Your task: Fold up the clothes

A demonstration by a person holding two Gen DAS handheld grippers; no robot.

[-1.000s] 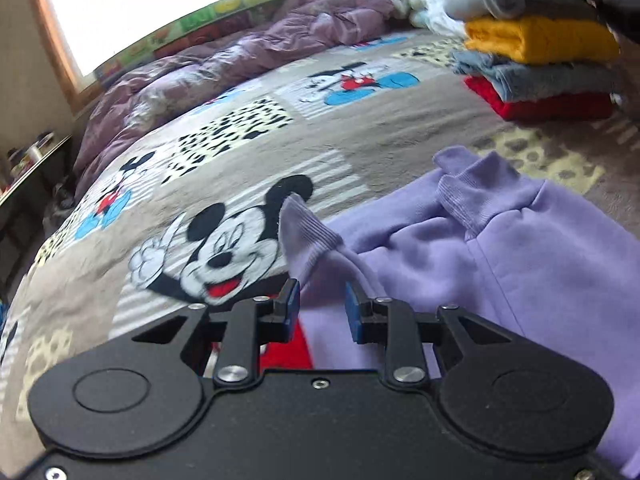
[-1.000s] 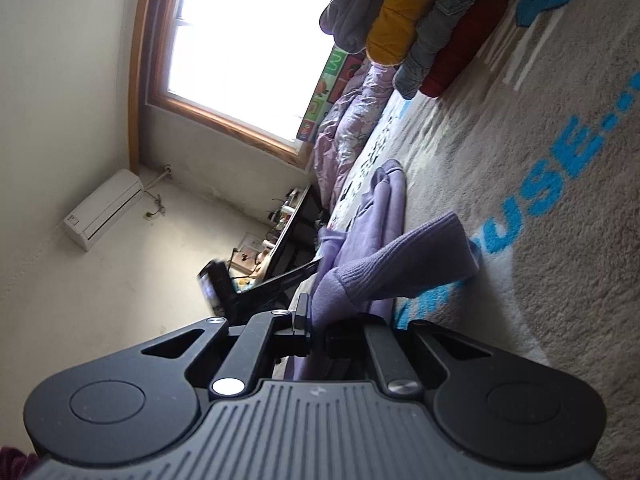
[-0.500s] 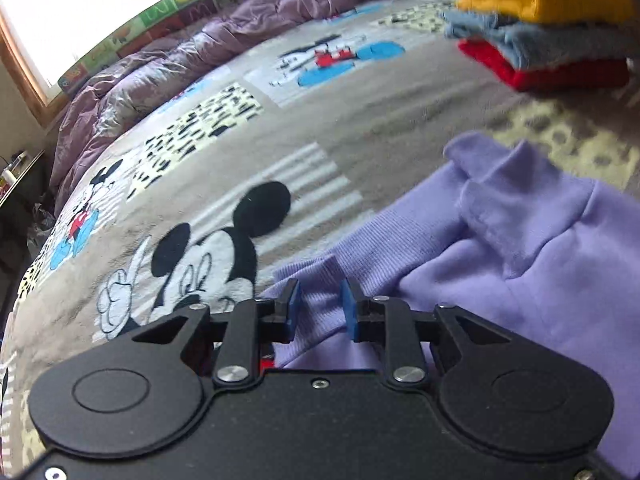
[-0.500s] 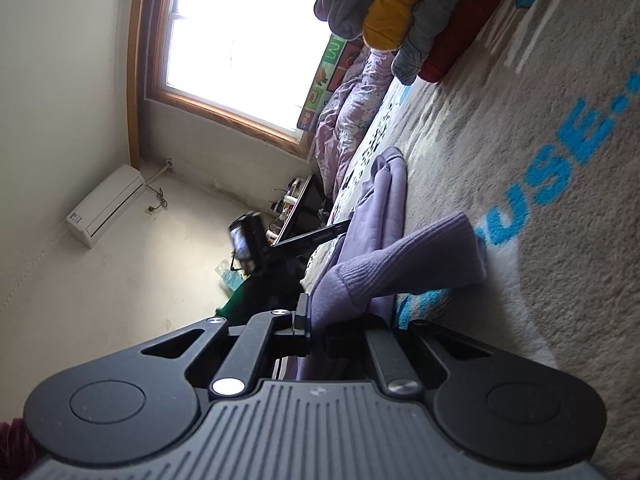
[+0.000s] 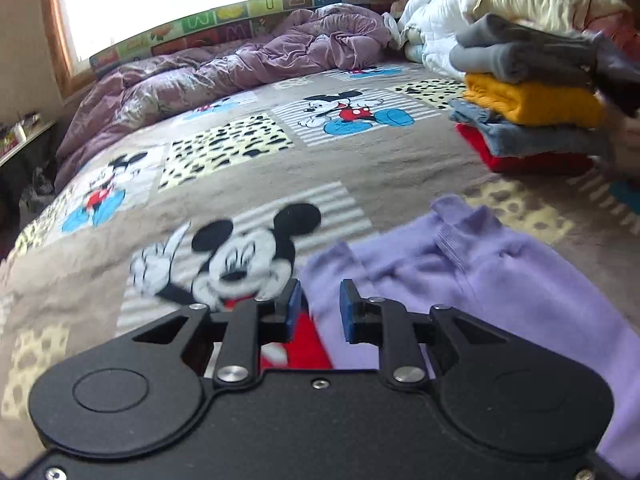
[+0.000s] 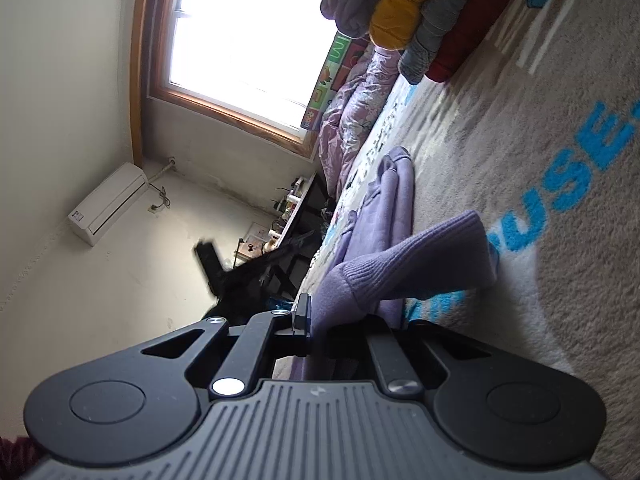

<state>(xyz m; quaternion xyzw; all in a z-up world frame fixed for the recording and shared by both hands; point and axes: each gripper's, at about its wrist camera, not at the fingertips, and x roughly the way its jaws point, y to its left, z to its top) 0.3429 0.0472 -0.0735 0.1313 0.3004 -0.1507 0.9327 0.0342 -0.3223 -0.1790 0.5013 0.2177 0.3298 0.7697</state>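
A lilac sweatshirt [image 5: 500,280] lies spread on the cartoon-mouse blanket [image 5: 240,184]. My left gripper [image 5: 318,300] hovers over its left edge, jaws a narrow gap apart. Nothing is pinched between the blue pads [image 5: 294,304]; the cloth lies flat on the bed below them. In the right wrist view, rolled on its side, my right gripper [image 6: 318,316] is shut on the lilac sweatshirt's sleeve [image 6: 420,256]. The ribbed cuff sticks out past the fingers above the blanket [image 6: 540,140].
A stack of folded clothes [image 5: 532,108], grey, yellow, blue-grey and red, sits at the far right of the bed, and shows again as the stack [image 6: 404,8]. A hand [image 5: 628,148] is at the right edge. A crumpled purple duvet [image 5: 240,64] lies along the window side.
The lilac cuff that stood between the left pads now lies flat on the bed. The left gripper has lifted and pulled back from it. The right gripper has kept still, holding the sleeve.
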